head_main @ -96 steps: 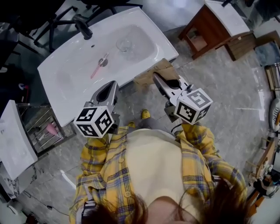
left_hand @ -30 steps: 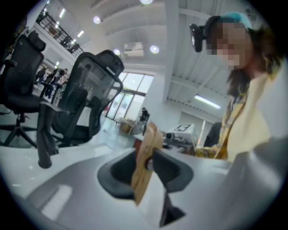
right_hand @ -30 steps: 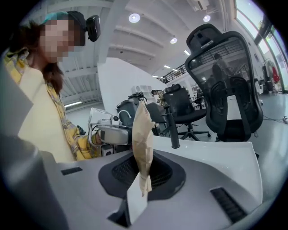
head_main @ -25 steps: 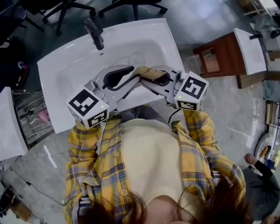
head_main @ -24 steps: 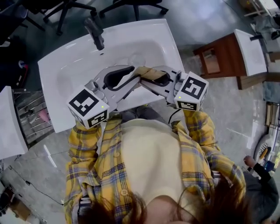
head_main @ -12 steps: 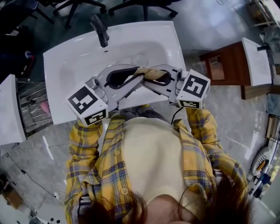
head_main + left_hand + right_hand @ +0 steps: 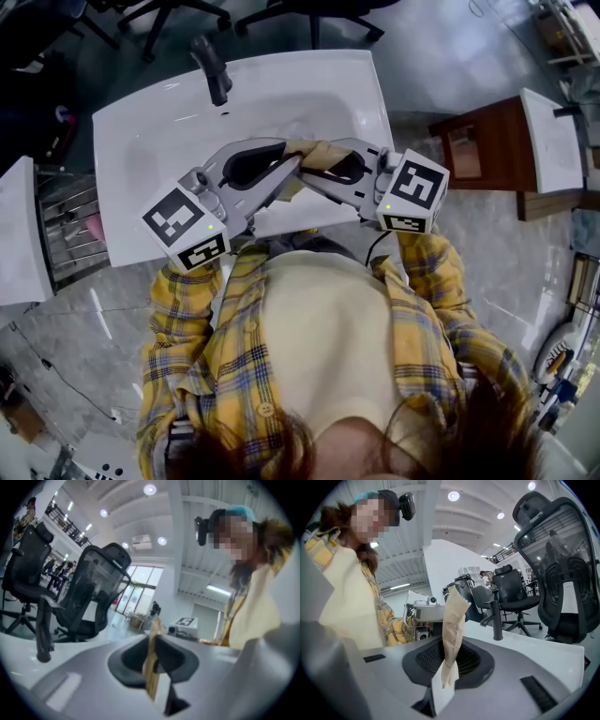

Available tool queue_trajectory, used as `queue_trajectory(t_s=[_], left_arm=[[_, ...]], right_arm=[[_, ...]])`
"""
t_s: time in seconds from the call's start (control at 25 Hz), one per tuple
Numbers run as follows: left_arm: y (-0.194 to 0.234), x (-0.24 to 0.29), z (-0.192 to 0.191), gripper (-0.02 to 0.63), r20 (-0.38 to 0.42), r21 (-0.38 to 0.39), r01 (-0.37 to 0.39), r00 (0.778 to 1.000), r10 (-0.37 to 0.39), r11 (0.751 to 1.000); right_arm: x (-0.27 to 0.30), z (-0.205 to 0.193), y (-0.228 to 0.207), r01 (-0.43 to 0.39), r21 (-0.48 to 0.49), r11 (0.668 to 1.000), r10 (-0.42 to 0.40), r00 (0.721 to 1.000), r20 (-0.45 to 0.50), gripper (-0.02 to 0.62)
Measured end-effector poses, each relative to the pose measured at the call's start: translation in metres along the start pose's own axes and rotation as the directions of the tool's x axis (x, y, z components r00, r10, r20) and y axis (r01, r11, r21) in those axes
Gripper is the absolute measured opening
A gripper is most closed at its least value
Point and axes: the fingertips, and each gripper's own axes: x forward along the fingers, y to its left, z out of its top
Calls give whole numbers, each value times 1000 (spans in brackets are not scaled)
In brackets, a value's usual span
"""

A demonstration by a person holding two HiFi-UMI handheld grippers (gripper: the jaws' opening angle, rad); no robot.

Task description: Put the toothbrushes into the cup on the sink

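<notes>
Over the white sink (image 7: pixel 141 141) my two grippers meet tip to tip. A brown paper packet (image 7: pixel 314 155) stands up between them. My right gripper (image 7: pixel 314 178) is shut on it; in the right gripper view the packet (image 7: pixel 453 620) rises from the jaws with a white end (image 7: pixel 439 693) low in the cleft. My left gripper (image 7: pixel 284 171) has just been closing. In the left gripper view the packet (image 7: pixel 152 667) sits edge-on between the narrowed jaws of that gripper (image 7: pixel 156 641). The grippers hide the cup and any toothbrush in the basin.
A dark faucet (image 7: pixel 212 67) stands at the back of the sink. Black office chairs (image 7: pixel 89 597) are behind it. A wire rack (image 7: pixel 66 225) is to the left. A brown wooden cabinet (image 7: pixel 478 141) stands to the right on the grey tiled floor.
Some seconds ago the grippers hung apart at the sink's front edge. Over the last second they have stayed together over the basin, and the left jaws have drawn in around the packet.
</notes>
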Motion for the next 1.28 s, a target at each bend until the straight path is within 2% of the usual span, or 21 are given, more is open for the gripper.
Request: queue_trajectory(t_s=[0.24,0.4,0.64,0.88,1.12,1.28], left_arm=[[7,0,4,55,35,-27,-31,999,32,999],[22,-8,12,55,89,-67,-94,991,100,993],[51,-24,22,54,171,-88,-225,956,237,970],[66,-18,21,55,238,-28,-321,917,319,947],[92,-8,3,55,269,-70,-377,884,381,924],[103,-1,-6,55,299,-86,-387,869,394,918]], right_arm=[[-6,2,-8,23,21,1000,-24,999,23,41],[-17,0,-21,76,46,996,-78,996,35,41],[-31,-3,-36,140,49,989,-141,990,28,41],[-42,-7,-39,174,44,984,-175,984,17,41],[-47,-11,-39,195,51,979,-196,981,12,41],[-50,-14,-39,207,59,976,-208,978,11,41]])
